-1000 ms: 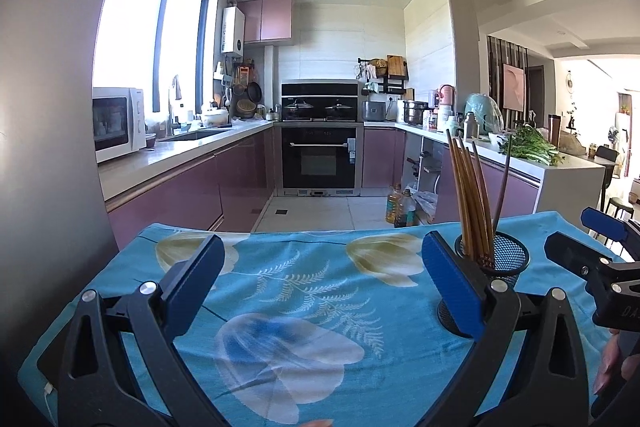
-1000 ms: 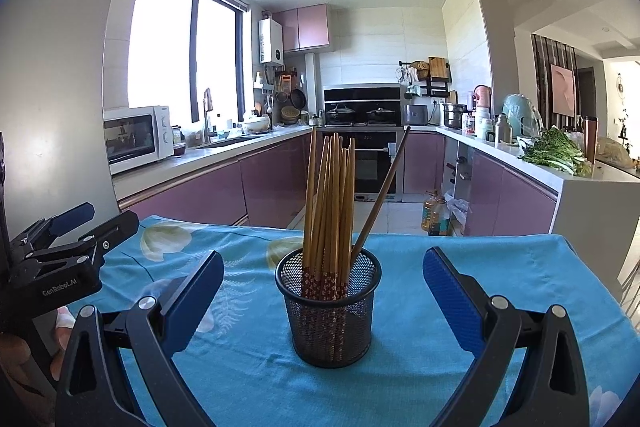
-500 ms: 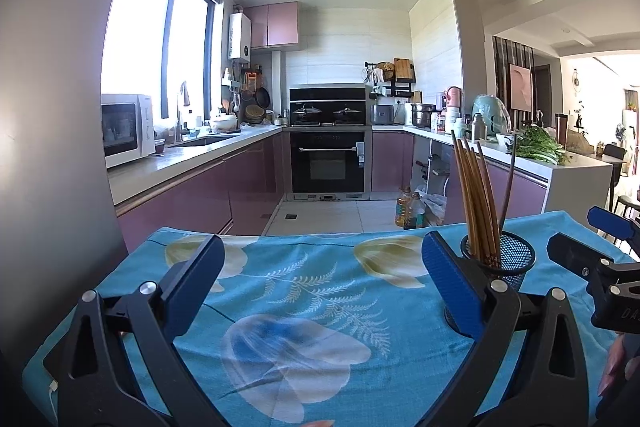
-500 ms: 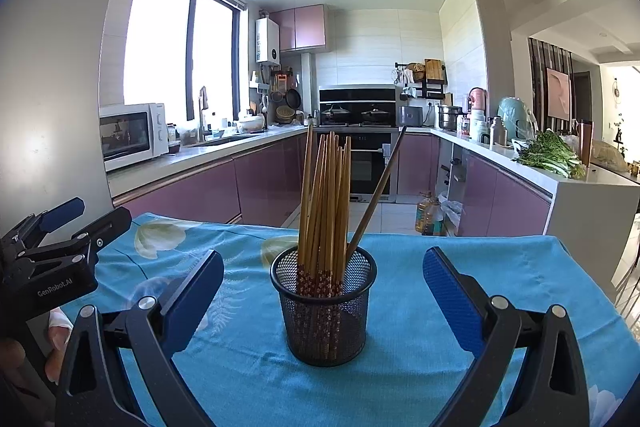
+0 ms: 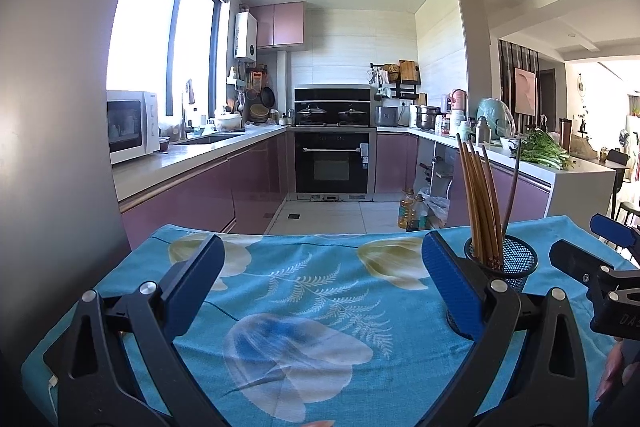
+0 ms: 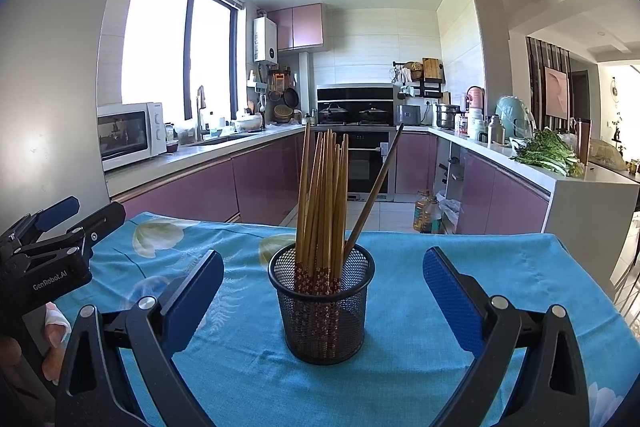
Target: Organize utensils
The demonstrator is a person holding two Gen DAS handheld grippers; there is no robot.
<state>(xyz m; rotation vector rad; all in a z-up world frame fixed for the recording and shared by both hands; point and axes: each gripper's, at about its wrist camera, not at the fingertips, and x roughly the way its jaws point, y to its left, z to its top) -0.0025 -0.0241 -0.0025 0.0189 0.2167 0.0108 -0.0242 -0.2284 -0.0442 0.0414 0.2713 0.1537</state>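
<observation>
Chopsticks [image 6: 322, 211] upright in mesh cup [image 6: 322, 311] on blue floral tablecloth [image 6: 420, 347], directly ahead of right gripper [image 6: 323, 297], released and holding nothing. Left gripper [image 5: 320, 287] likewise spread wide over bare cloth, cup off to its right.

Both cameras look low across the bench [image 5: 320, 307] toward the kitchen. The right view centres the holder [image 6: 322, 307] between its fingers; the left view shows it beyond its right finger.

One mesh holder [image 6: 322, 311], about ten chopsticks [image 6: 324, 203], two oil bottles [image 6: 426, 215], one microwave [image 6: 130, 135]
</observation>
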